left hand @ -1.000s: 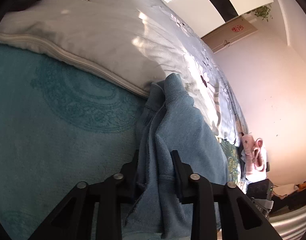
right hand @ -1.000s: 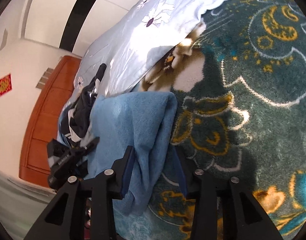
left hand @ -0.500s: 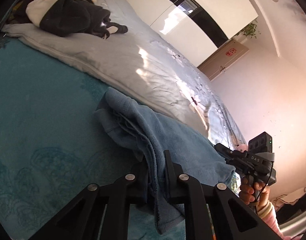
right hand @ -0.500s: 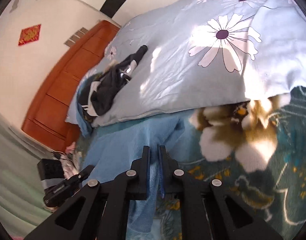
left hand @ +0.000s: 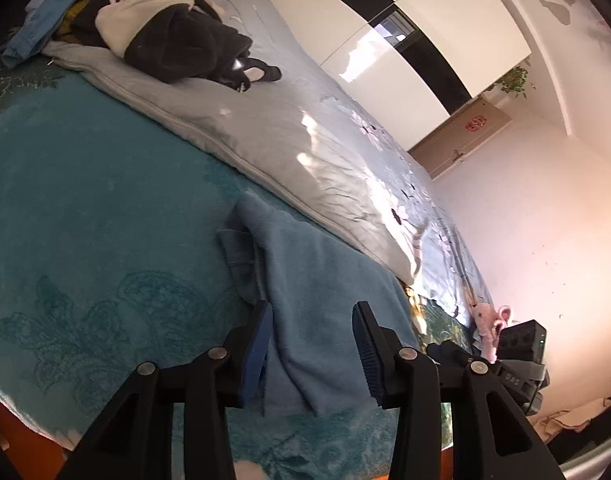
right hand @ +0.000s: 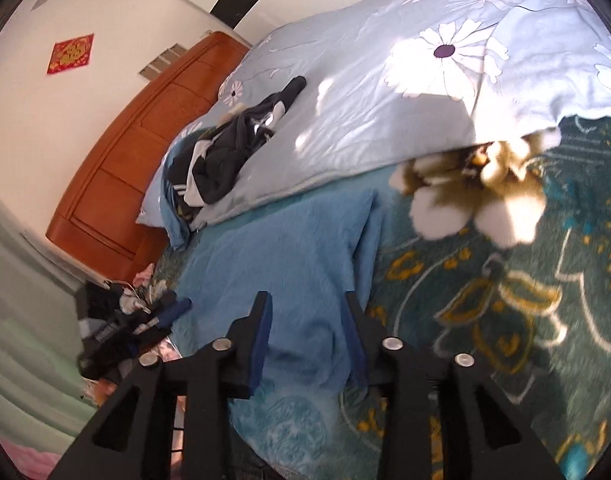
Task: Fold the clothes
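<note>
A: Entry, bed scene. Landmark is the teal blanket (left hand: 85, 208) covering the bed. Largest thing on it — the floral duvet (right hand: 385, 92), bunched along its far side.

B: And the task's garment?

A: Blue fleece garment (left hand: 317, 280) lies on the teal blanket, its far edge right against the duvet's hem, its near edge draping toward the blanket's front border. Doubled over at least once; layered edges show at its far left corner. Whether that is one fold of several or the finished bundle, cannot tell.

B: Other clothes?

A: Black-and-white garment (left hand: 177, 28), heaped on the duvet, well apart from the blue one and beyond the blanket's far edge.

B: Tool states?

A: Left tool (left hand: 311, 348) — jaws spread wide, blue fabric lying between them but not pinched. Right tool (right hand: 307, 340) the same: fingers apart, straddling the near part of the cloth, gripping nothing.

B: Handling?

A: Judged soft, light, thick pile, no stiffness; it will sag and bunch wherever unsupported. Fleece on plush blanket likely clings, so dragging would rumple it. Best hold is at corners or along a doubled edge, pinching all layers together so none slips out.
</note>
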The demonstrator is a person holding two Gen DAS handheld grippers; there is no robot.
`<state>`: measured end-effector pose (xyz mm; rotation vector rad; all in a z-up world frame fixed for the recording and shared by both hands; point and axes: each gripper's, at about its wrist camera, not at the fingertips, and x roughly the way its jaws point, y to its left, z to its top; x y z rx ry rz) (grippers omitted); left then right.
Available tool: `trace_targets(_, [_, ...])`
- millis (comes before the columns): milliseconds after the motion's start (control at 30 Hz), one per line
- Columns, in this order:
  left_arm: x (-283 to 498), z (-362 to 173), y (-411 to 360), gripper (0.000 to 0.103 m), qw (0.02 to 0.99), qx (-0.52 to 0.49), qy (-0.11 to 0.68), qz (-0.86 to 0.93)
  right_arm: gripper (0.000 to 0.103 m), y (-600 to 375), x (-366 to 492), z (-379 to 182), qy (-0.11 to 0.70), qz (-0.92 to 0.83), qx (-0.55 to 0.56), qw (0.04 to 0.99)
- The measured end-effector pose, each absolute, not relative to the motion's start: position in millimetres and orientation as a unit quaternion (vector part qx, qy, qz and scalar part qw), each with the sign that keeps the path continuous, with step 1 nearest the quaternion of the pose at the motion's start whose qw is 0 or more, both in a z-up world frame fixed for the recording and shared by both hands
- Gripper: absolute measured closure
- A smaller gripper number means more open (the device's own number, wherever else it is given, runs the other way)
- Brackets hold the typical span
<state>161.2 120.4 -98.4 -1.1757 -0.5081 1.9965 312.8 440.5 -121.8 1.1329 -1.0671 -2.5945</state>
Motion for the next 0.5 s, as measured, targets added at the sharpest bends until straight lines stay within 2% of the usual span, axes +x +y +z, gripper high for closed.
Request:
trace_targets(267, [180, -112, 139, 0.055, 0.396, -0.513, -0.155, 0.745, 0.065, 415, 328, -121, -0.304, -0.864, 0.398, 0.045])
trace_targets(433, [187, -118, 140, 0.057, 0.398, -0.522, -0.165, 0.736, 0.065, 412, 323, -122, -0.285, -0.870, 0.401, 0.035])
trace_targets(467, [189, -118, 137, 0.061, 0.402, -0.519, -0.174, 0.734, 0.065, 411, 322, -122, -0.284, -0.871, 0.399, 0.035])
trace_targets(500, [188, -118, 134, 0.076, 0.404, -0.518, -0.185, 0.731, 0.067, 411, 321, -121, -0.283, -0.873, 0.396, 0.034])
